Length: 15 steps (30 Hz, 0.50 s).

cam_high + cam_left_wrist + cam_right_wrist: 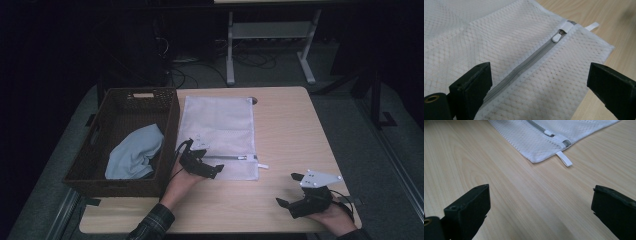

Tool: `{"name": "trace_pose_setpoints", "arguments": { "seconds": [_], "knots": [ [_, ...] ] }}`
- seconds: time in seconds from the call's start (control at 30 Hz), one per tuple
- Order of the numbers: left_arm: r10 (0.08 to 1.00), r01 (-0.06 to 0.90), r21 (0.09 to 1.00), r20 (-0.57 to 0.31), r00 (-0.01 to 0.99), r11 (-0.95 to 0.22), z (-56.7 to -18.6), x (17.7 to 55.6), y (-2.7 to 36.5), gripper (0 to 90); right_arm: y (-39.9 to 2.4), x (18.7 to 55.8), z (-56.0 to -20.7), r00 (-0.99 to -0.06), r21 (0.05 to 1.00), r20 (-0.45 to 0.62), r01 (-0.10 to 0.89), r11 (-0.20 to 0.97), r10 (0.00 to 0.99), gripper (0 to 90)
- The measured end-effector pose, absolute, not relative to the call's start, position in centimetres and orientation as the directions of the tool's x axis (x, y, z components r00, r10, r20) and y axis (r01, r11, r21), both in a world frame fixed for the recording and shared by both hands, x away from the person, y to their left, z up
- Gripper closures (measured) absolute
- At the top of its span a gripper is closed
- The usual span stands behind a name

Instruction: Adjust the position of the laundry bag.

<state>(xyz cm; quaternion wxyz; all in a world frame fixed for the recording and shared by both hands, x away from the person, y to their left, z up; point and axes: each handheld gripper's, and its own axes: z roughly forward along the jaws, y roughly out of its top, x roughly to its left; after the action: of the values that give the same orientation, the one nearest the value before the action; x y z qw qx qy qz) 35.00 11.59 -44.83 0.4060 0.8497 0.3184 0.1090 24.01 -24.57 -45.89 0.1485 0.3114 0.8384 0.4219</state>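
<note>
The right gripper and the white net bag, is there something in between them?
No. Between the right gripper and the mesh bag lies bare wooden table. The right gripper view shows plain wood up to the bag's corner and its little white loop tab.

Dim high view, dark surroundings (perhaps underexposed), gripper views brighter, soft shadows, near jaws blurred

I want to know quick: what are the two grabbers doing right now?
Left gripper: open, over the mesh bag.
Right gripper: open, holding nothing.
</note>
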Motion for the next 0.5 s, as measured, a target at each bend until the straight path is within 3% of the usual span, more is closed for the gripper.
{"name": "trace_pose_setpoints", "arguments": {
  "seconds": [0.5],
  "knots": [
    [0.645,0.477,0.749,-0.088,0.759,-0.46,-44.9,37.7,10.8,6.5,-24.7,24.1,-45.9,-0.757,0.803,0.018,0.4,0.442,0.653,1.9]
  ]
}}
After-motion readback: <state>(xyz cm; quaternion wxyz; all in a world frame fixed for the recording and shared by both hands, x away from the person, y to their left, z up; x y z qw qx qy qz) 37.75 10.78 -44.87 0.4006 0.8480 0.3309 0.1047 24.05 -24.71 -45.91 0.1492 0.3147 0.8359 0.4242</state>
